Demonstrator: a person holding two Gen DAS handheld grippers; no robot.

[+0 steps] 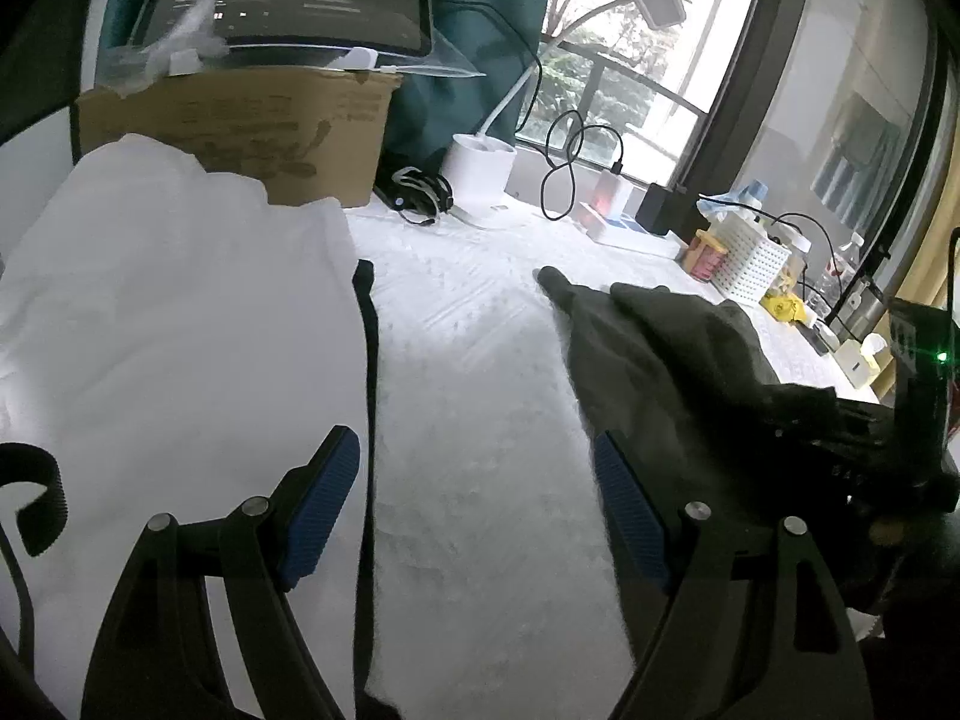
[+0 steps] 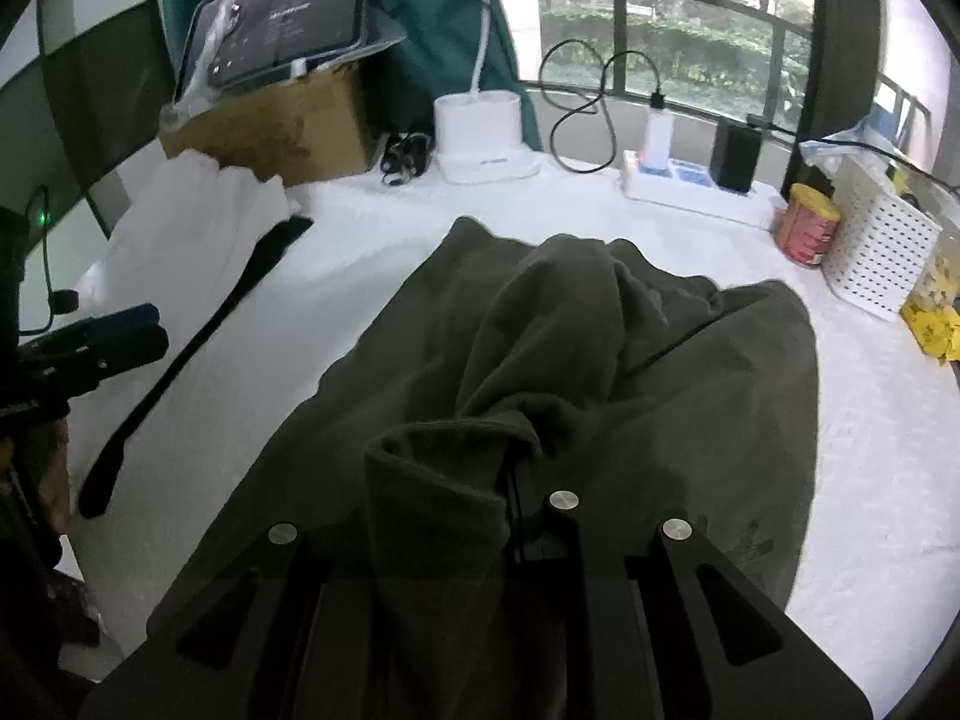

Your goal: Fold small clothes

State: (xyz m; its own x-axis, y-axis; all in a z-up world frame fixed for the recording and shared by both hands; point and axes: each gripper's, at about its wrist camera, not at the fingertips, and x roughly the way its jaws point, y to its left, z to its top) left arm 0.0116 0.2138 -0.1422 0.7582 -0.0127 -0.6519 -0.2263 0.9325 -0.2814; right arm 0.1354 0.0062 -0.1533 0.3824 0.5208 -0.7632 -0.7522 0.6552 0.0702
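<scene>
Left wrist view: the left gripper (image 1: 477, 510) hangs with its blue pads (image 1: 321, 507) spread wide and nothing between them, over the white counter (image 1: 480, 360). A white garment (image 1: 180, 300) lies to its left in front of a cardboard box (image 1: 240, 126); the dark green garment (image 1: 660, 360) lies to its right.

Right wrist view: the right gripper (image 2: 510, 480) is pinching a bunched fold of the dark green garment (image 2: 600, 360), the rest of which is spread on the counter (image 2: 870, 450). The left gripper (image 2: 114, 330) shows at the left edge.

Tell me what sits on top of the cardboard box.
On the cardboard box a tablet leans with its screen lit, over a clear plastic bag. The box's top face and anything inside it are covered from view.
</scene>
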